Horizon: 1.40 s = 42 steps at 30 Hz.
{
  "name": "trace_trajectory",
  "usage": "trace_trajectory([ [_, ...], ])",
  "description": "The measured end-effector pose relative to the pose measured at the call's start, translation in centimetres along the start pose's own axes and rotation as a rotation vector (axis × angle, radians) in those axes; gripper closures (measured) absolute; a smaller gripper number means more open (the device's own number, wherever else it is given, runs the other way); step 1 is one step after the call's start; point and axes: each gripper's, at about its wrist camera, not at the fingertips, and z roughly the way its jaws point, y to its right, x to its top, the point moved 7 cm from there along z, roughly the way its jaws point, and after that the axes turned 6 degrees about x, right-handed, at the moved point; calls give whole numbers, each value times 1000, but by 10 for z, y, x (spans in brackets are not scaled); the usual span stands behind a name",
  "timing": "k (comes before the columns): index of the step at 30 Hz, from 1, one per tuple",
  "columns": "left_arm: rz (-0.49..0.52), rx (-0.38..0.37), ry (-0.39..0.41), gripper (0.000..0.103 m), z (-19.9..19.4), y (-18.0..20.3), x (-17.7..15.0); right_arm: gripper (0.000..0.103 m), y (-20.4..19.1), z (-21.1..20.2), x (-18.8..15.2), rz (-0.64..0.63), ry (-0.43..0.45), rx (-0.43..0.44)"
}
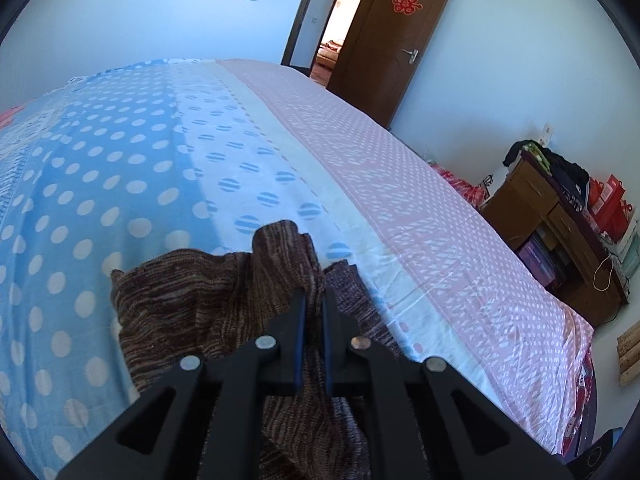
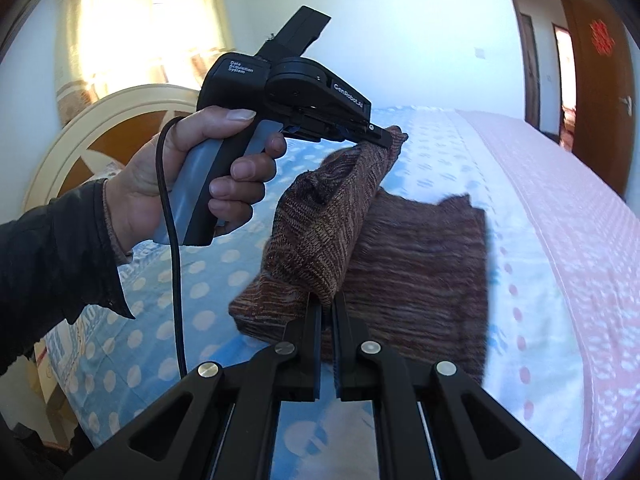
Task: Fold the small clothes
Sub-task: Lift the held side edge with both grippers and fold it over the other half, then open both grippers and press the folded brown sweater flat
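A small brown striped knit garment lies on the bed, its lower part folded flat. My left gripper is shut on one end of a lifted edge of the garment. In the right wrist view the left gripper holds that end up at the far side. My right gripper is shut on the near end of the same lifted edge, which hangs as a raised band between the two grippers above the flat part.
The bed sheet is blue with white dots on the left and pink on the right. A cream headboard stands behind the left hand. A wooden cabinet with clutter and an open brown door are beyond the bed.
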Motion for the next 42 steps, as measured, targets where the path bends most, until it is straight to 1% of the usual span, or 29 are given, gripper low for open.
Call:
trace_trajectory([
  [5,47,-9,-19,95,22,25,-4,99,24,-7,-13,42,-22,-29],
  [9,71,1,-41,96,44,42,-10,99,45,-8,-22,98,-46,-46],
  [15,116,47,-58,95,69,59,-16,99,79,-4,-40,210,-67,-49],
  [17,134,83,-59,91,72,61,-18,99,90,-1,-47,252,-74,-43],
  [19,153,88,-61,91,69,67,-20,99,99,2,-53,291,-84,-28],
  [21,190,117,-21,74,57,70,-20,99,103,3,-55,305,-95,-12],
  [22,206,132,-1,51,49,71,-21,99,105,2,-55,315,-91,-3],
  [23,213,140,26,34,40,71,-22,99,106,2,-56,323,-92,7],
  [24,227,143,67,31,27,71,-25,99,107,2,-57,333,-97,19],
  [25,244,146,89,30,19,71,-28,99,107,2,-58,338,-101,31],
  [27,282,175,115,30,3,67,-40,99,105,2,-59,342,-106,42],
  [28,289,187,121,28,-2,62,-48,99,105,1,-60,348,-110,46],
  [29,295,209,116,26,-6,56,-57,98,104,0,-62,351,-115,50],
  [30,300,248,106,26,-7,48,-67,98,104,-1,-62,350,-118,52],
  [32,293,286,102,26,-10,31,-87,98,105,-8,-62,351,-108,35],
  [34,282,351,74,26,-7,9,-106,97,108,-18,-62,342,-91,-21],
  [35,280,359,50,26,-5,0,-116,97,110,-25,-60,330,-73,-59],
  [36,268,366,18,25,-1,-12,-127,96,114,-32,-57,318,-51,-98],
  [38,241,358,-9,18,4,-23,-139,89,116,-49,-42,293,18,-181],
  [39,213,345,0,17,3,-29,-141,78,115,-54,-34,284,46,-202],
  [40,189,335,2,16,1,-32,-141,61,111,-56,-25,274,74,-201],
  [41,177,326,-2,16,0,-34,-142,53,105,-54,-15,265,93,-177],
  [42,171,323,0,16,-1,-35,-143,50,97,-49,-6,253,101,-149],
])
